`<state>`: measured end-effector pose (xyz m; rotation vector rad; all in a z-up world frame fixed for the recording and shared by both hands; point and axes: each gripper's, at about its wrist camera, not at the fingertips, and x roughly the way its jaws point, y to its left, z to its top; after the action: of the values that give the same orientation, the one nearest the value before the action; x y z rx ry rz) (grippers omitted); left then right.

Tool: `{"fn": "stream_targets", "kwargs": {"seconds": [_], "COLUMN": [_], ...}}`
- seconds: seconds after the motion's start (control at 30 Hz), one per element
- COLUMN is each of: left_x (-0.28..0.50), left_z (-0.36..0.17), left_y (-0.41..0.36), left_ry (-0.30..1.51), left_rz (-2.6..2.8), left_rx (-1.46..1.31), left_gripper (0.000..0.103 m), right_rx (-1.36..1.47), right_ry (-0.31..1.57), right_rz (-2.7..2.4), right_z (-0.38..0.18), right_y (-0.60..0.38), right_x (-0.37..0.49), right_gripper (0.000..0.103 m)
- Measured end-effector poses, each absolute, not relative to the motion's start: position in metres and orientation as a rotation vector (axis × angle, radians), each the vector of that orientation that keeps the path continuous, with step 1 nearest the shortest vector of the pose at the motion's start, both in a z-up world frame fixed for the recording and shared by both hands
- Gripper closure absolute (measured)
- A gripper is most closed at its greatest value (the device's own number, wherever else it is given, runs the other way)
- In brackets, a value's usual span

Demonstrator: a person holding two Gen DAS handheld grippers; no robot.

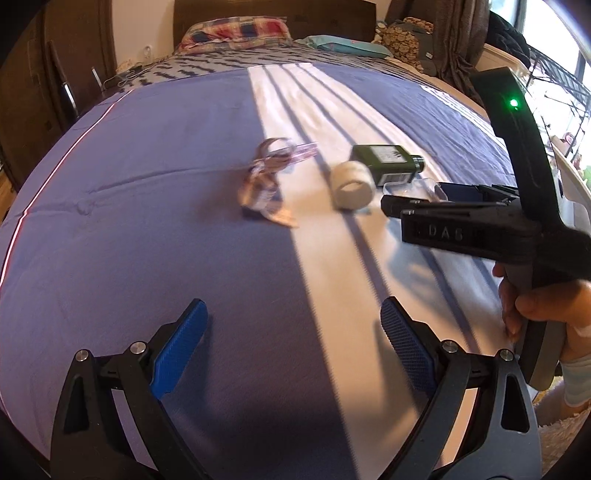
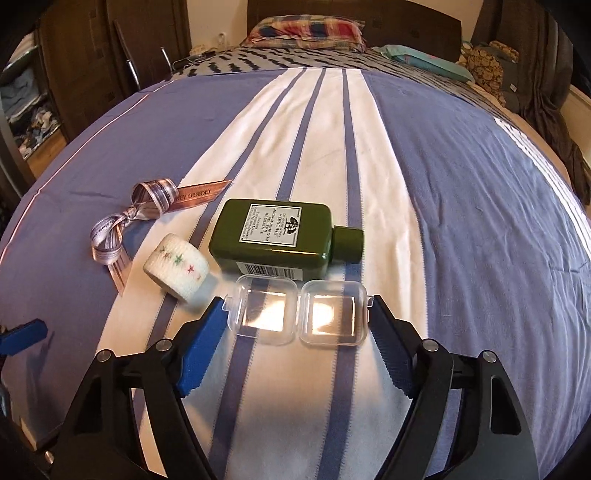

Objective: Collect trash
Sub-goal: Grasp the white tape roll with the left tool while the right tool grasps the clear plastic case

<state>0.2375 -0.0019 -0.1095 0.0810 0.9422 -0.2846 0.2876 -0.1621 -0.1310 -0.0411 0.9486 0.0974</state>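
Daylight enters from the window [image 1: 576,74] at my right, blown out white. It throws a bright band and thin dark shadow bars across the bedspread [image 1: 147,184]. Glare flares on the clear plastic box [image 2: 299,314]. The ribbon [image 1: 266,177] is motion-blurred. Both fisheye views bow and darken toward their corners.

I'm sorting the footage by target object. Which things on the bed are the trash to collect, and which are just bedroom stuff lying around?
Trash to collect, by the look of it:
clear plastic case, lying open between the right gripper fingers
green bottle
white tape roll
ribbon

Just lying about:
plaid pillow
teal pillow
striped bedspread
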Motion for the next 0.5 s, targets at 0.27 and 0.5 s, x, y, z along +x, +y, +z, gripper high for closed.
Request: {"fn": "stream_targets", "kwargs": {"seconds": [0.27, 0.5], "left_x": [0.258, 0.296], "left_z": [-0.101, -0.103], "left_y": [-0.037, -0.061], "left_ry": [0.91, 0.904], "left_rz": [-0.338, -0.338], "left_rx": [0.09, 0.104], "left_gripper": [0.023, 0.042], "right_rx": [-0.009, 0.017], "right_ry": [0.881, 0.843], "right_rz": [0.06, 0.079], "right_z": [-0.104, -0.096], "right_y": [-0.211, -0.239], "right_x": [0.271, 0.254], "right_gripper": [0.026, 0.026]}}
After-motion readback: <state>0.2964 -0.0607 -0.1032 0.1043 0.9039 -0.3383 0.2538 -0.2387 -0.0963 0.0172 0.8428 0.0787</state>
